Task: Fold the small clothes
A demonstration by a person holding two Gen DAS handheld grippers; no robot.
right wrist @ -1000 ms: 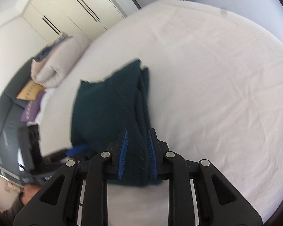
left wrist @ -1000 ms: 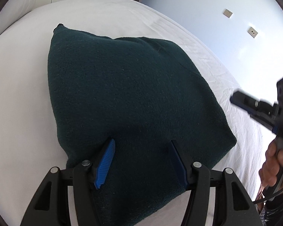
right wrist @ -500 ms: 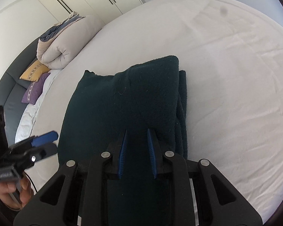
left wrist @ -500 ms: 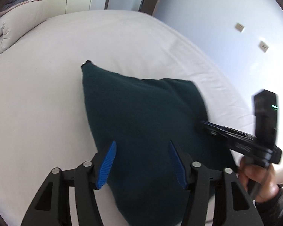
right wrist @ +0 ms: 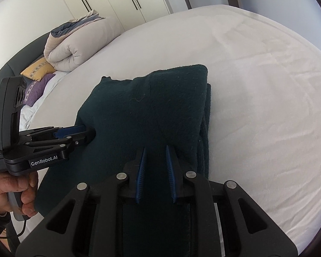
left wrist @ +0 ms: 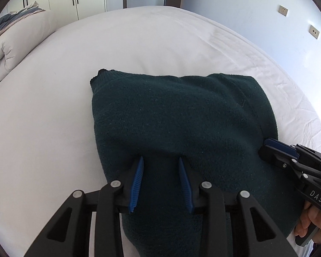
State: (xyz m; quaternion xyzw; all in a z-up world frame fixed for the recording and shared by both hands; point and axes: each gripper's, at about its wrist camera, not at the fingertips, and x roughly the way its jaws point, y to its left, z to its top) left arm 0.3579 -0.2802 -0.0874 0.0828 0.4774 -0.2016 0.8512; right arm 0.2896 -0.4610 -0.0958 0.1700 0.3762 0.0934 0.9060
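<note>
A dark green knitted garment (left wrist: 182,124) lies folded on the white bed (left wrist: 53,111); it also shows in the right wrist view (right wrist: 152,107). My left gripper (left wrist: 160,160) is shut on a pinch of the garment's near edge, and it shows from the side in the right wrist view (right wrist: 83,133). My right gripper (right wrist: 155,150) is shut on the garment's near right edge, and it shows at the right in the left wrist view (left wrist: 267,145). Both hold the garment's near side, which lies over the layers below.
A rolled beige duvet (right wrist: 75,45) and yellow and purple cushions (right wrist: 38,79) lie at the head of the bed. White wardrobes (right wrist: 117,0) stand behind. A wall with sockets (left wrist: 282,10) runs along the bed's right side.
My left gripper has closed from wide open onto the garment's near edge. The right gripper stays shut on it. Both cameras have pulled back and the garment looks flatter.
</note>
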